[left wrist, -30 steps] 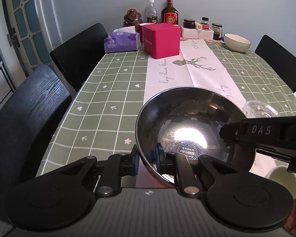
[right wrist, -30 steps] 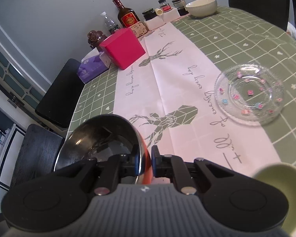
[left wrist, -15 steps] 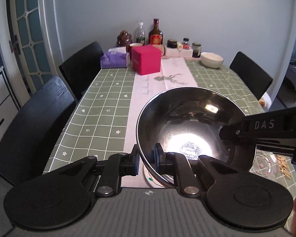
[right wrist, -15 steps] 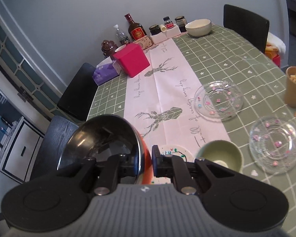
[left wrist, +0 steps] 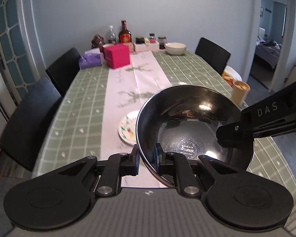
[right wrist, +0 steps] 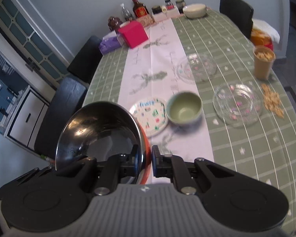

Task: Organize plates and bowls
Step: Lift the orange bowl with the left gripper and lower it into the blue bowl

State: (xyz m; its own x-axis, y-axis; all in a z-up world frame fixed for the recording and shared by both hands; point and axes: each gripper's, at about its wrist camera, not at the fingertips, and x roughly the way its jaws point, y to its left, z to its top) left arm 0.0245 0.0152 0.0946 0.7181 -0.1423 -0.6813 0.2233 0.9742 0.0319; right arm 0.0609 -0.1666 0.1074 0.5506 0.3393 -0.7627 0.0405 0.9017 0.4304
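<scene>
You've lifted the steel bowl point(left wrist: 195, 126) higher and back since a second ago, so the paper plate point(right wrist: 150, 116) and green bowl point(right wrist: 184, 109) now show on the tabletop point(right wrist: 236, 144). Both grippers angle downward, the left gripper point(left wrist: 147, 155) and right gripper point(right wrist: 145, 159) each with fingers pinched narrow on opposite rims.

We cannot see all of the printed plate point(left wrist: 127, 127) from the left wrist, since the steel bowl point(left wrist: 195, 124) covers its right part, and the small print on the bowl's round label point(left wrist: 185, 148) is too fine for us to read. From the right wrist the glass plates point(right wrist: 237, 104) are smeared by blur, so we cannot make out their coloured dots. The jars point(right wrist: 168, 5) at the table's far end are too small for us to tell their contents.
</scene>
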